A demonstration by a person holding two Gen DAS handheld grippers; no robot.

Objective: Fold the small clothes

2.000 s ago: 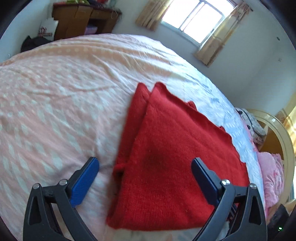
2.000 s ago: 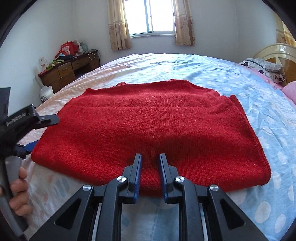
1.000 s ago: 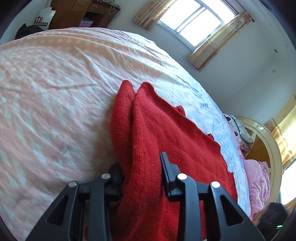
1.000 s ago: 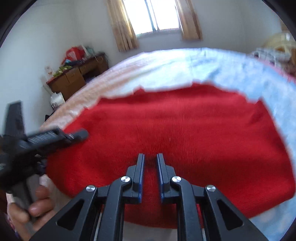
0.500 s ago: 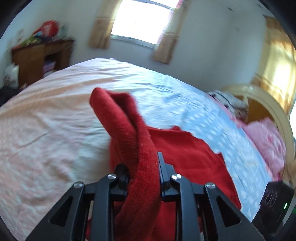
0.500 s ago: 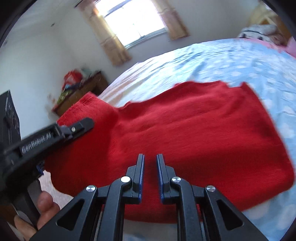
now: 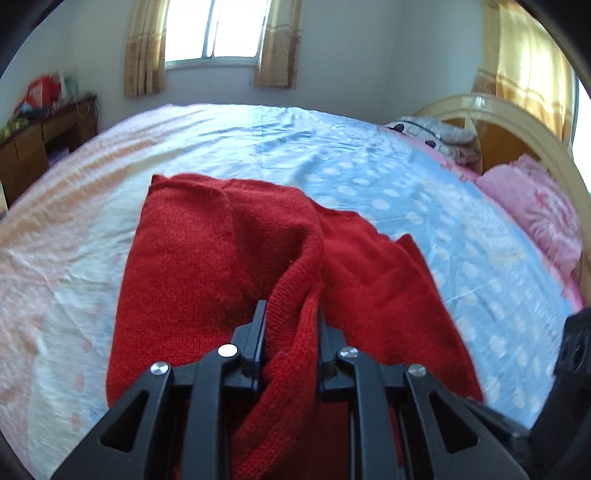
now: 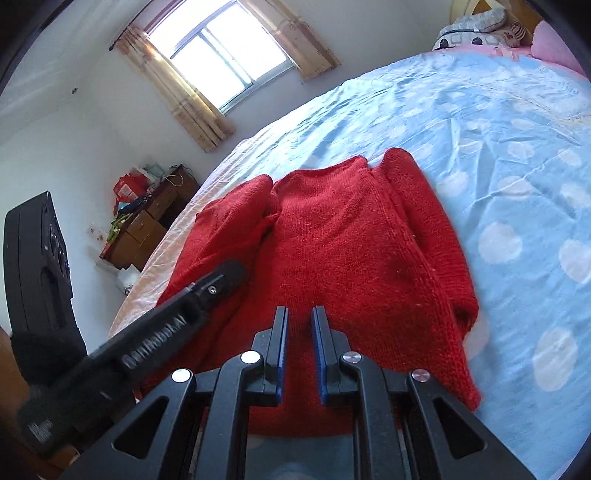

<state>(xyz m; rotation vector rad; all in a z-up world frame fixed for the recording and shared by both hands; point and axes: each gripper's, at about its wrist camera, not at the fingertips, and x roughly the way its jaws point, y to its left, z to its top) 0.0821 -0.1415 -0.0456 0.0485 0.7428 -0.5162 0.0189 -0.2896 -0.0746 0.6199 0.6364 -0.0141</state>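
Note:
A red knitted sweater [image 7: 192,266] lies folded on the bed, and it also shows in the right wrist view [image 8: 351,240]. My left gripper [image 7: 290,314] is shut on a bunched edge of the sweater and holds it lifted over the rest of the garment. My right gripper [image 8: 299,314] is nearly shut on the sweater's near edge, with red knit between its blue pads. The left gripper's body [image 8: 177,321] shows at the left of the right wrist view, over the sweater's left side.
The bed sheet [image 7: 369,166] is light blue with white dots, pink toward the left. Pink pillows [image 7: 535,214] and a curved headboard [image 7: 517,122] are at the right. A wooden desk [image 7: 40,140] with clutter stands at the left wall. A window [image 7: 214,33] is at the back.
My left gripper closed on the sweater's left edge, lifted it and carried it over toward the right across the garment. My right gripper kept its hold at the near edge.

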